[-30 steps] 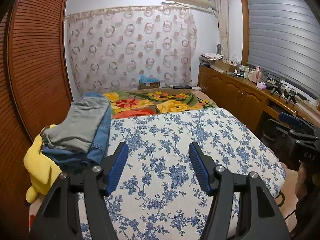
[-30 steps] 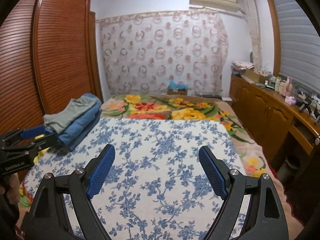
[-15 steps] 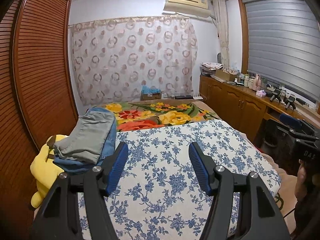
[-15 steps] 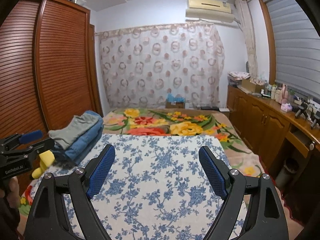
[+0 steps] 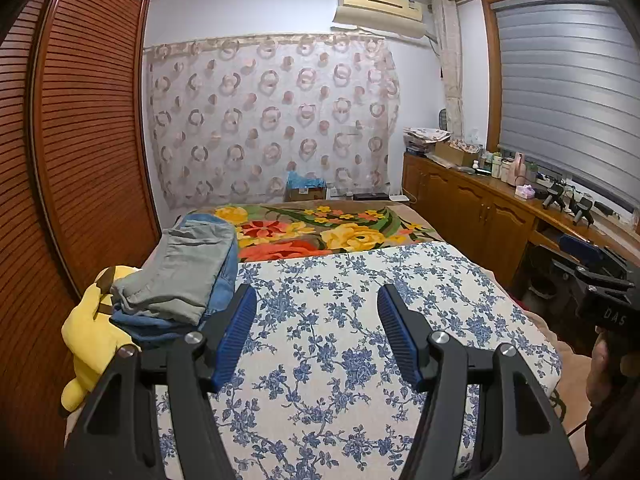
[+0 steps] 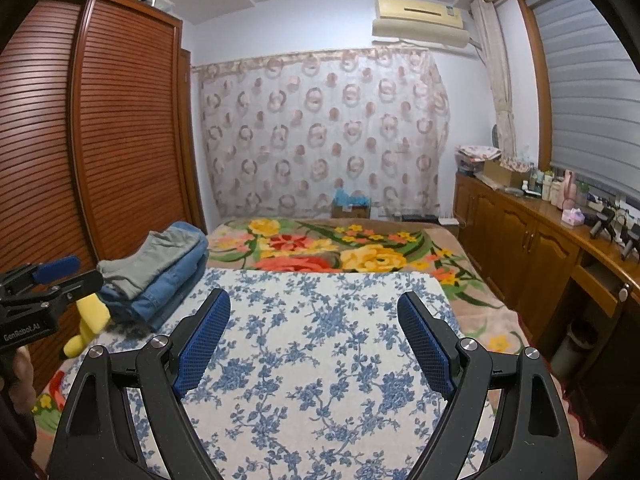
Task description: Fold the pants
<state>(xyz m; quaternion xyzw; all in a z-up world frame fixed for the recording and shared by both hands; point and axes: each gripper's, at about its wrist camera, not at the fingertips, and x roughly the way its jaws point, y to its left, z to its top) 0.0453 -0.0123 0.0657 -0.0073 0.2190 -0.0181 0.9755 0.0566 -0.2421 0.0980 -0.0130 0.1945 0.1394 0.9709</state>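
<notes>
A stack of folded pants lies at the bed's left side: grey pants on top of blue jeans; the stack also shows in the right wrist view. My left gripper is open and empty, held above the blue-flowered cloth, to the right of the stack. My right gripper is open and empty above the same cloth. Each gripper shows at the edge of the other's view: the right one and the left one.
A yellow plush toy lies beside the stack at the bed's left edge. A wooden louvred wardrobe stands on the left. A floral blanket covers the far bed. Wooden cabinets with clutter run along the right.
Both grippers have pulled back and tilted up, so the bed looks farther and more of the room shows. Both have stayed open and empty.
</notes>
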